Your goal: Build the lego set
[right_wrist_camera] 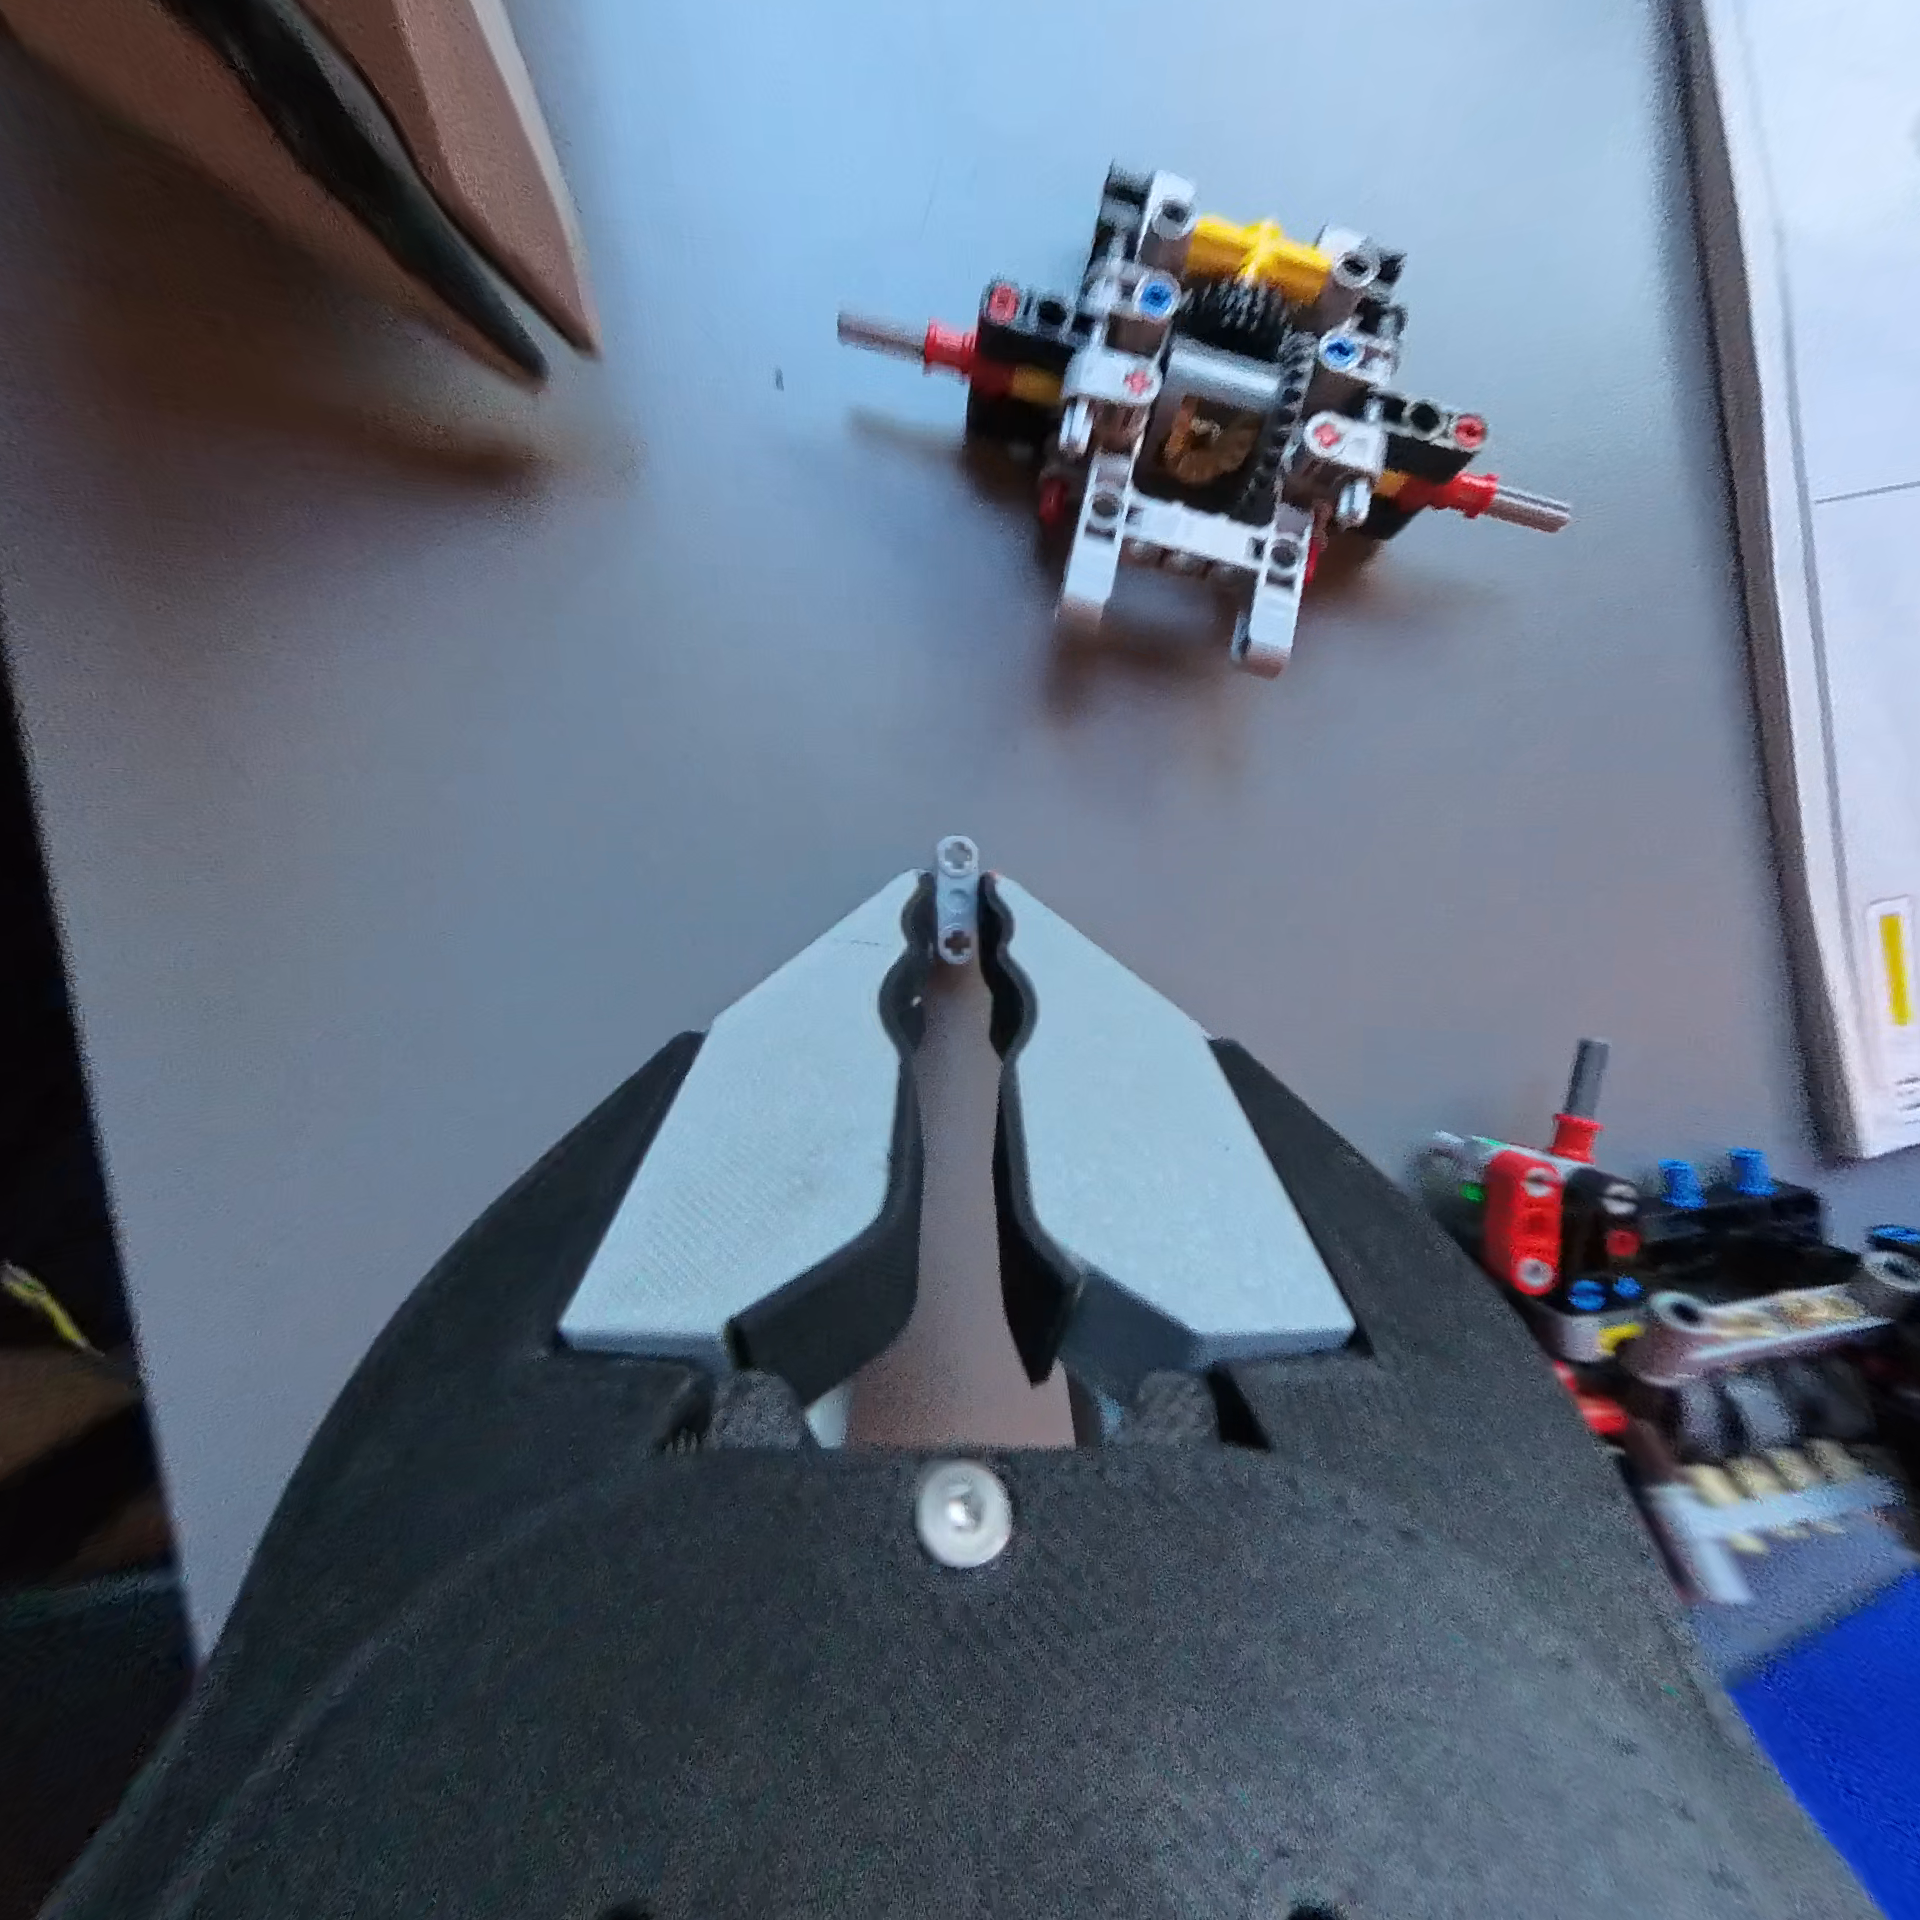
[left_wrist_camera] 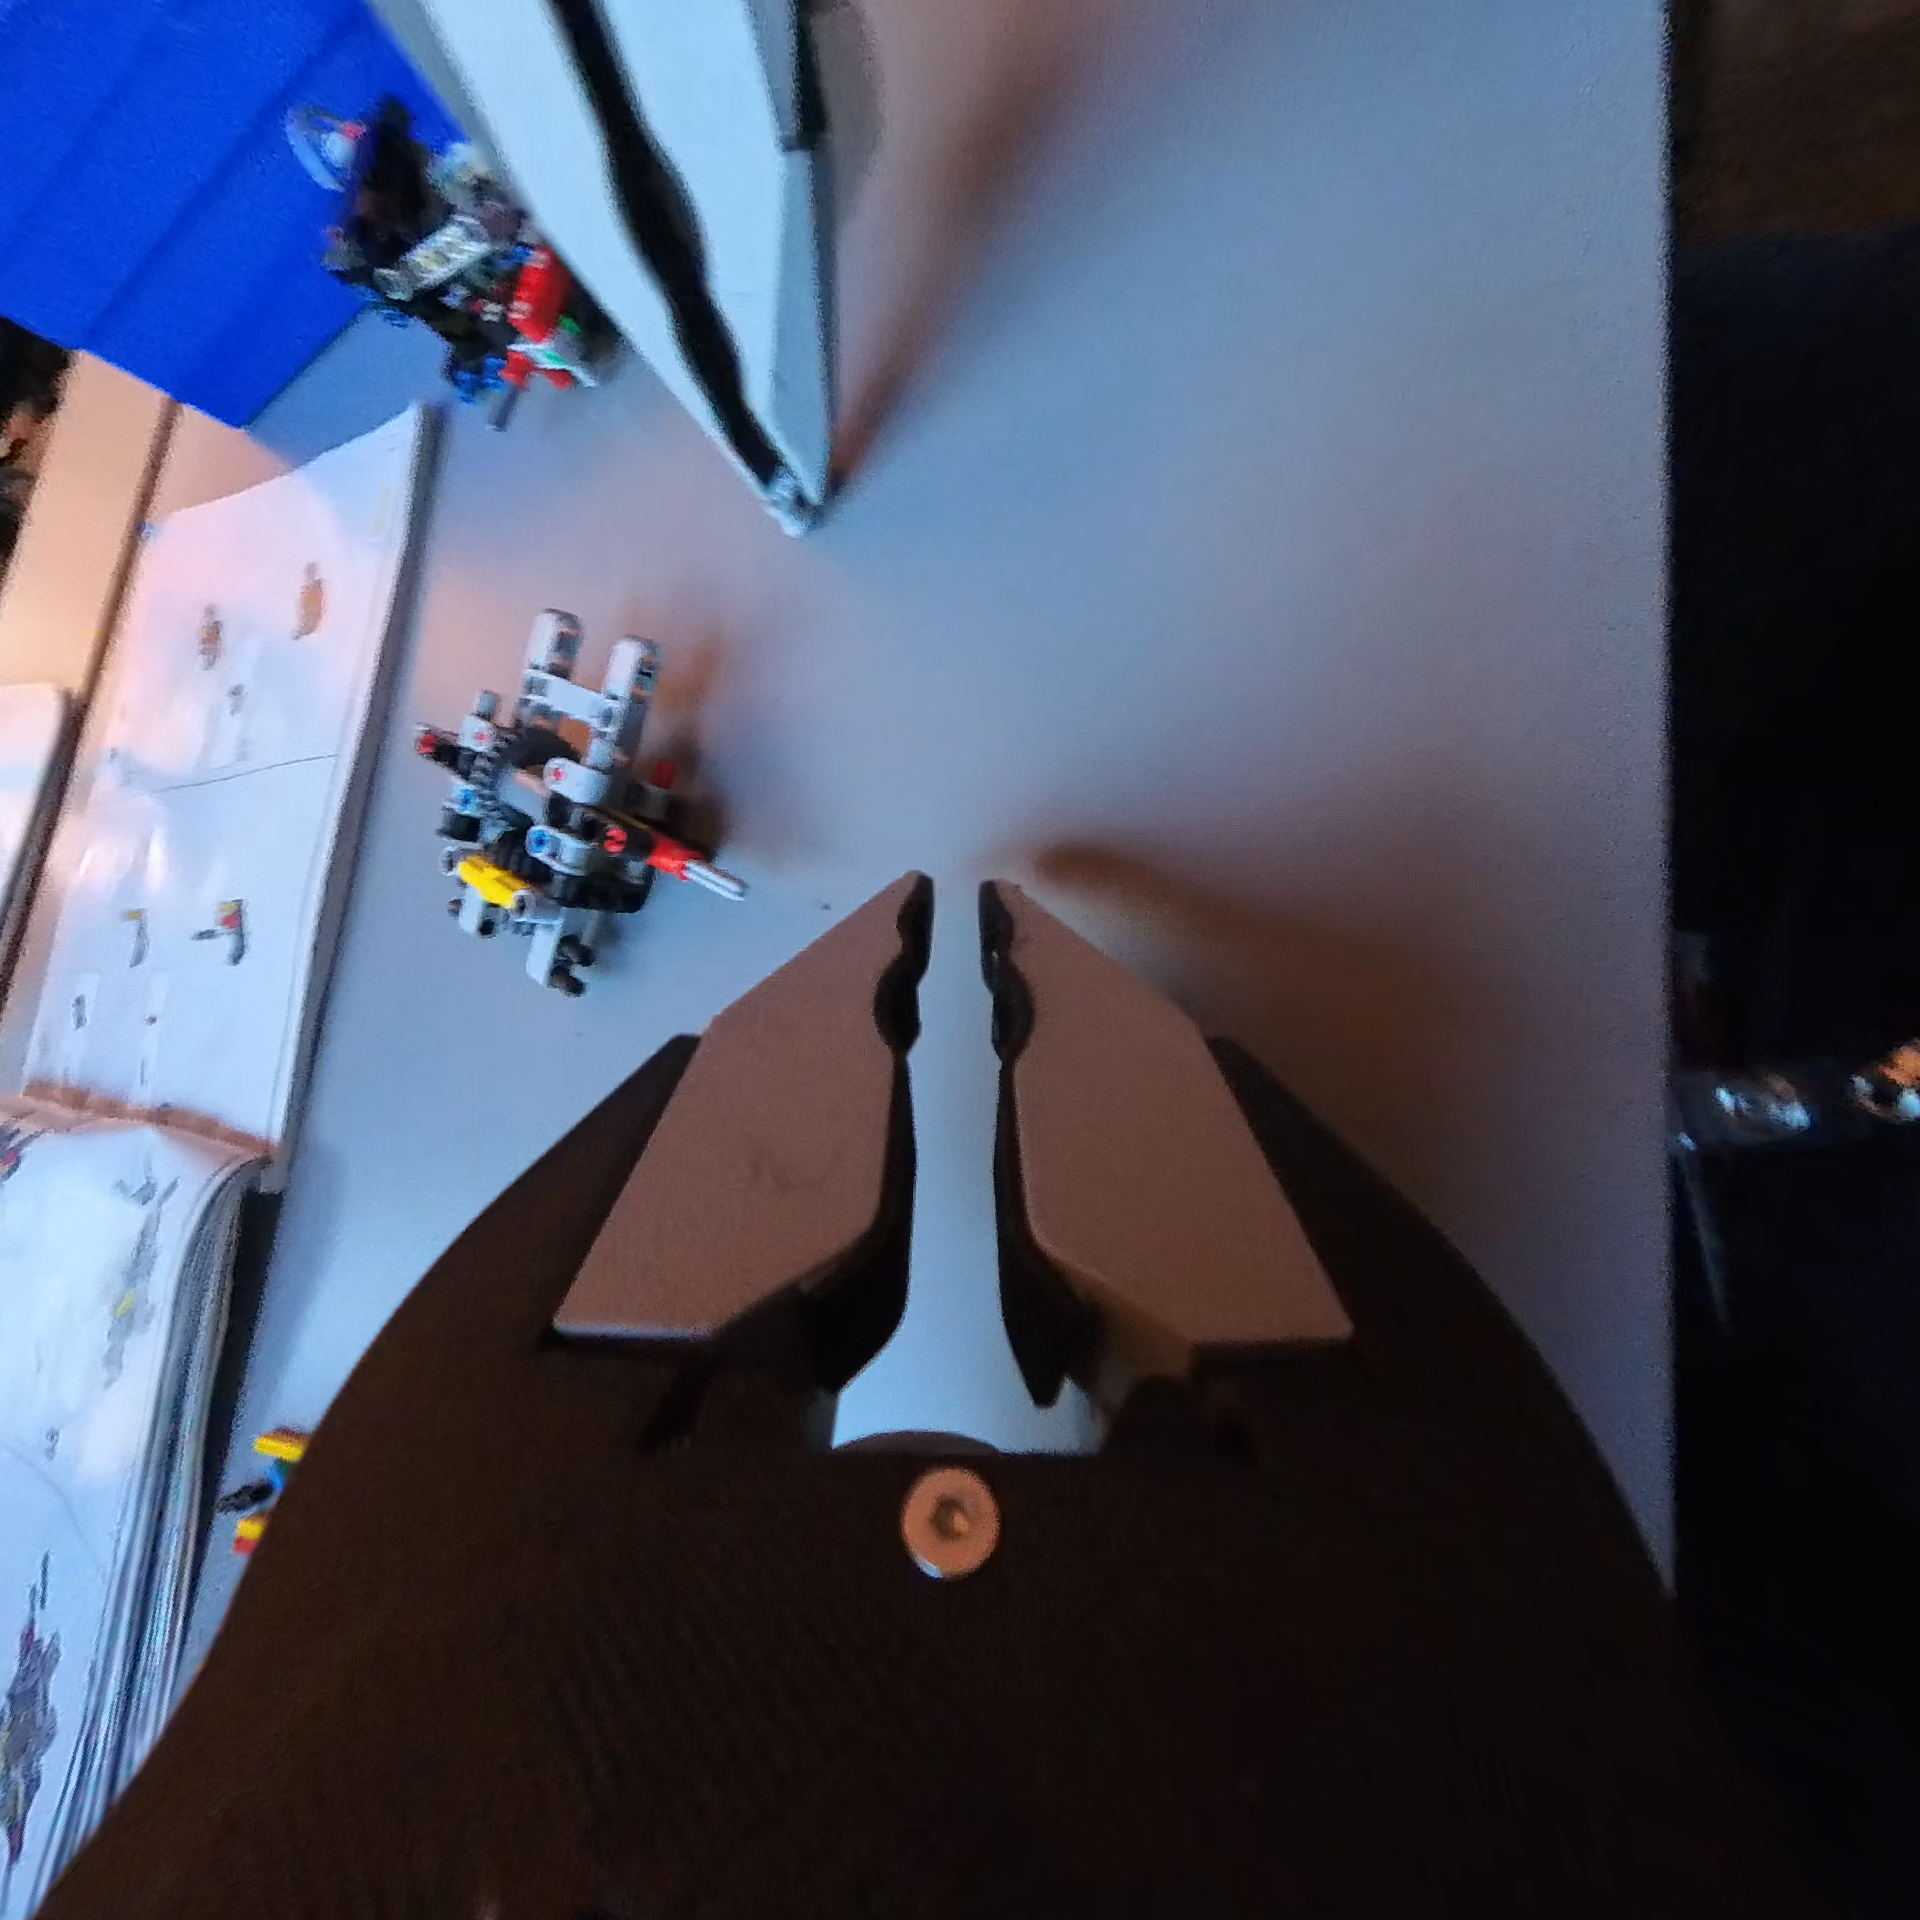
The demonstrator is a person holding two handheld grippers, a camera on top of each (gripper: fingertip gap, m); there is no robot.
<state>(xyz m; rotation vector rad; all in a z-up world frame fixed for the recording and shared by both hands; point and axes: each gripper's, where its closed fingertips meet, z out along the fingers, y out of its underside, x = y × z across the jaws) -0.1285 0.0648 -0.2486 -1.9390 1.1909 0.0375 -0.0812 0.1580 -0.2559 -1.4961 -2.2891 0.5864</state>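
My right gripper point(right_wrist_camera: 958, 888) is shut on a small light grey flat beam point(right_wrist_camera: 957, 904) with three holes, and its tip sticks out past the fingertips above the grey table point(right_wrist_camera: 520, 675). A partly built grey, black, yellow and red lego assembly point(right_wrist_camera: 1205, 416) lies on the table ahead to the right. In the left wrist view the same assembly point(left_wrist_camera: 561, 800) lies to the left of my left gripper point(left_wrist_camera: 956, 894). The left jaws stand a narrow slit apart with only table showing between them. The right gripper's fingers point(left_wrist_camera: 707, 260) show at the top of that view.
A second, darker assembly point(right_wrist_camera: 1662, 1278) sits at the right by a blue box point(right_wrist_camera: 1829, 1745); it also shows in the left wrist view point(left_wrist_camera: 457, 270). Open instruction pages point(left_wrist_camera: 208, 779) lie along the left. Loose small pieces point(left_wrist_camera: 270, 1475) lie near them. The table edge point(left_wrist_camera: 1668, 831) runs down the right. Tip to tip, the grippers are about 11 centimeters apart.
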